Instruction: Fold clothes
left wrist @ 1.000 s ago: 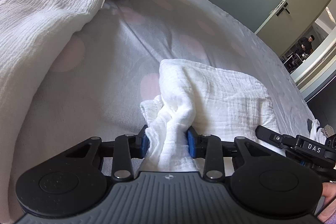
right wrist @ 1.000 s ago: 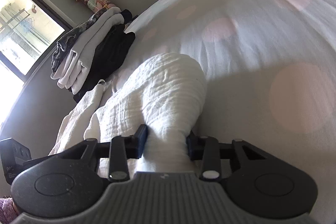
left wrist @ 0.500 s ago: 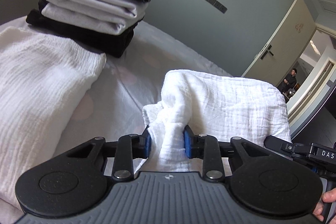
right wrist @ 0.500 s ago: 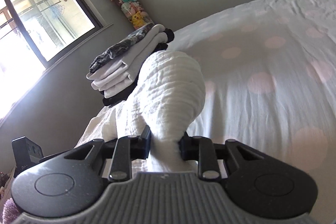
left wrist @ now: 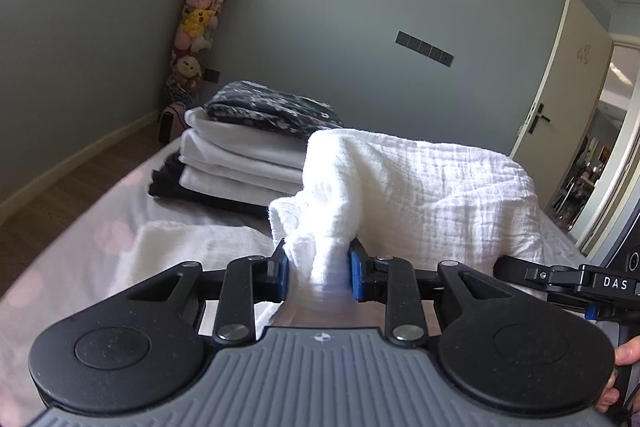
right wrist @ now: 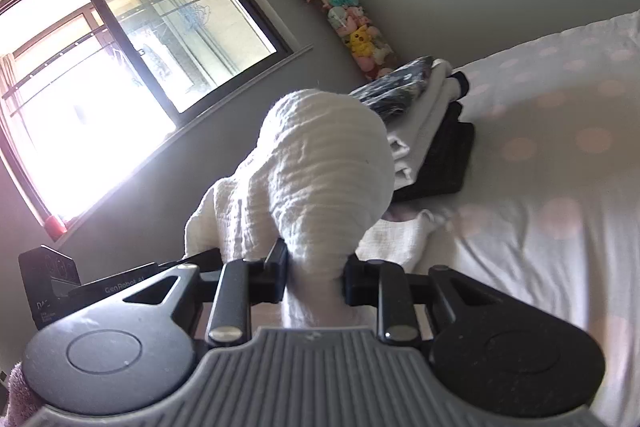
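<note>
A white crinkled cloth point(left wrist: 420, 183) is lifted above the bed and bunched between both grippers. My left gripper point(left wrist: 318, 273) is shut on one bunched end of it. My right gripper point(right wrist: 314, 277) is shut on the other end point(right wrist: 320, 163), which bulges up in front of the camera. Part of the same or another white cloth point(left wrist: 192, 247) lies flat on the bed below; it also shows in the right wrist view point(right wrist: 396, 239). The right gripper's body point(left wrist: 580, 281) shows at the right edge of the left wrist view.
A stack of folded clothes point(left wrist: 256, 143), dark and white, sits at the far end of the bed point(right wrist: 540, 187), which has a white sheet with pink dots. A column of plush toys point(left wrist: 200, 19) stands in the corner. A window point(right wrist: 120, 75) is on the left, a door point(left wrist: 560, 87) on the right.
Both grippers have risen and tilted up with the white cloth, lifting it off the bed. The views now look toward the wall, window and folded stack instead of down at the sheet.
</note>
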`<state>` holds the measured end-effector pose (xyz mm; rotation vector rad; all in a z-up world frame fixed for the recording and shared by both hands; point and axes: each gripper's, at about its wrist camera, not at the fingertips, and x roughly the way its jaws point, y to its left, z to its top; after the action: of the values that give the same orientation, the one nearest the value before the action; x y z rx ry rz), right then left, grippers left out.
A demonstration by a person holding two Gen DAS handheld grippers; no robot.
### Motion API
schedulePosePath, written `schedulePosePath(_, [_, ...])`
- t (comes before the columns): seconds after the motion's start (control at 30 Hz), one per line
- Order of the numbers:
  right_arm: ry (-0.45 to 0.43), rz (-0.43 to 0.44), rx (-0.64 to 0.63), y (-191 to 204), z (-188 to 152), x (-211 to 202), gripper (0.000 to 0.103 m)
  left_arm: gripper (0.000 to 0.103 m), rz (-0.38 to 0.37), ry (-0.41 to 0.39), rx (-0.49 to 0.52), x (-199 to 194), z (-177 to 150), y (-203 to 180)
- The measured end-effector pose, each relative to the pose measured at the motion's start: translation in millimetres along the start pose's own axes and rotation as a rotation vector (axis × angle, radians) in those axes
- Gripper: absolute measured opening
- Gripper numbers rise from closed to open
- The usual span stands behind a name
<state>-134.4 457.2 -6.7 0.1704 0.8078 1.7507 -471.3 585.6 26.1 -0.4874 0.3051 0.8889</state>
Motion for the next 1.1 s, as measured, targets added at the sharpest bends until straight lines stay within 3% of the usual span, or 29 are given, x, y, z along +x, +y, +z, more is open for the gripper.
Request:
schedulePosePath(0.13, [0.036,0.062,0.038,19,-6,48,0.029,0.033,0.073,0.045,0.051,-6,17,32])
schedulePosePath(0.27, [0.096,0.084,0.051,20,-23,94,0.029,0.033,0.122,0.111,0.084,14,18,66])
schedulePosePath(0.63, [0.257,-0.017,0.101,-39,-43,197,0.030,0.033,0.125,0.271,0.077,130,-12,124])
schedulePosePath(0.77, [0.313,-0.025,0.161,-66,-49,217,0.039,0.033,0.117,0.310,0.094,145,-22,132])
schedulePosePath(0.83, [0.325,0.001,0.212,-78,-47,220,0.049,0.033,0.114,0.322,0.102,147,-26,135])
schedulePosePath(0.87, [0.326,0.018,0.245,-84,-45,220,0.059,0.033,0.113,0.325,0.104,148,-27,136])
schedulePosePath(1.0, [0.296,0.075,0.411,-110,-33,215,0.079,0.033,0.115,0.329,0.112,147,-29,136])
schedulePosePath(1.1, [0.293,0.086,0.533,-128,-25,223,0.079,0.033,0.127,0.339,0.116,149,-28,134])
